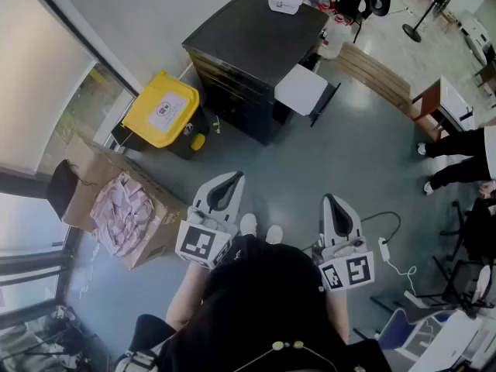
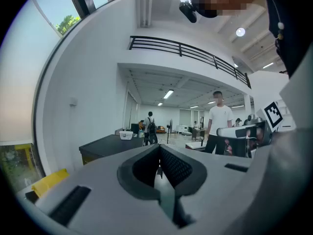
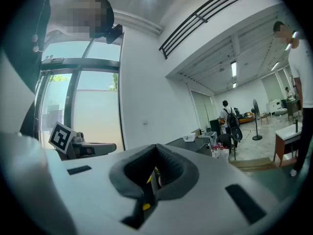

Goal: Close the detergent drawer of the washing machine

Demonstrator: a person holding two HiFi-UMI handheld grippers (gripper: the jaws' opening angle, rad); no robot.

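A dark box-shaped machine (image 1: 256, 37) stands on the floor ahead of me, well out of reach. A flat white part (image 1: 302, 90) sticks out from its right front corner. My left gripper (image 1: 230, 178) and right gripper (image 1: 329, 200) are held close to my body, pointing level toward the machine. Both are shut with nothing between the pads. In the left gripper view the left gripper (image 2: 159, 168) has its jaws together, and the dark machine (image 2: 110, 146) lies far beyond them. The right gripper (image 3: 155, 173) is likewise shut, with the machine (image 3: 193, 143) distant.
A yellow-lidded bin (image 1: 163, 108) sits left of the machine. An open cardboard box of pink cloth (image 1: 120, 211) is at my left. A person's legs (image 1: 457, 142) stand at the right, and a white cable with a plug (image 1: 385, 249) lies on the floor near my right gripper.
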